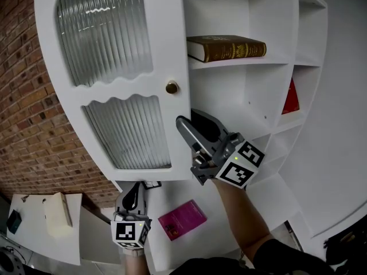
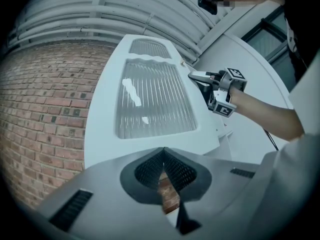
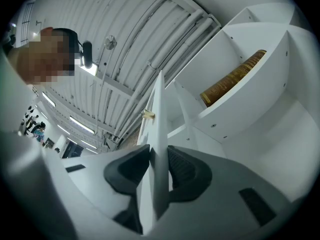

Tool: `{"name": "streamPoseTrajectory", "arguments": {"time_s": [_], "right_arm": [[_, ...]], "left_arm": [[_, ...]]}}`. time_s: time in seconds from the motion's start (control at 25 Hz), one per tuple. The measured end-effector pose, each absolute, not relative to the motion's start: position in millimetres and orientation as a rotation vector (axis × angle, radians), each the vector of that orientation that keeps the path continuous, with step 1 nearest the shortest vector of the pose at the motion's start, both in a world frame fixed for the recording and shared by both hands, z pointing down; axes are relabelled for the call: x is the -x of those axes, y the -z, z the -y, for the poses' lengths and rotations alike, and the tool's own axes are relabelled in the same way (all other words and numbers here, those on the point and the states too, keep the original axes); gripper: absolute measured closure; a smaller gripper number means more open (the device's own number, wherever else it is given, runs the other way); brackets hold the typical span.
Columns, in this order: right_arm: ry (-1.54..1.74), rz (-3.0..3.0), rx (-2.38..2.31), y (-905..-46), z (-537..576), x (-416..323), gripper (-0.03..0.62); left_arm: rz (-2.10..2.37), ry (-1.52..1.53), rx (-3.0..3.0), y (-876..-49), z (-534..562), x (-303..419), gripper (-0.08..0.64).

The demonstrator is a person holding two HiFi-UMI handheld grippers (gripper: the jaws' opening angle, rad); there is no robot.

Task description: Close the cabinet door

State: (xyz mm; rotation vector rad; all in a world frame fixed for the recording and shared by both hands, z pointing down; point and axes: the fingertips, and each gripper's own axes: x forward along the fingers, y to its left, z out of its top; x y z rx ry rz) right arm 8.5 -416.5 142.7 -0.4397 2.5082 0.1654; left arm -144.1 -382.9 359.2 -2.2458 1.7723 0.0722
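The white cabinet door [image 1: 114, 73] with ribbed glass panes and a brass knob [image 1: 171, 87] stands swung out from the cabinet [image 1: 269, 16]. My right gripper [image 1: 189, 119] straddles the door's free edge [image 3: 159, 114] just below the knob [image 3: 148, 115]. One jaw is on each face, and in the right gripper view [image 3: 157, 156] a thin dark gap shows at the left pad. My left gripper [image 1: 133, 191] hangs low beneath the door, shut and empty. The left gripper view [image 2: 163, 151] looks at the door's outer face [image 2: 150, 104] and the right gripper [image 2: 192, 75].
A brown book [image 1: 226, 48] lies on an upper shelf, a red book [image 1: 291, 99] stands further right, and a magenta book [image 1: 182, 219] lies on a low shelf. A brick wall [image 1: 28, 113] runs behind the door. A white table [image 1: 34, 251] with a box [image 1: 57, 213] sits lower left.
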Motion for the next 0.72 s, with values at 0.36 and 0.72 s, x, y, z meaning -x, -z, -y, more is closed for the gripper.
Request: {"name": "streamPoseTrajectory", "arguments": {"time_s": [0.36,0.72], "right_arm": [[-0.159,-2.507,0.475,-143,444,-12,0.403],[-0.128,-2.521,0.501,-142,466,-10,0.371]], "left_arm": [[-1.789,-0.067,2.225,-358,399,141,0.551],[-1.803,-0.062,2.227,-360,410,137,0.551]]}}
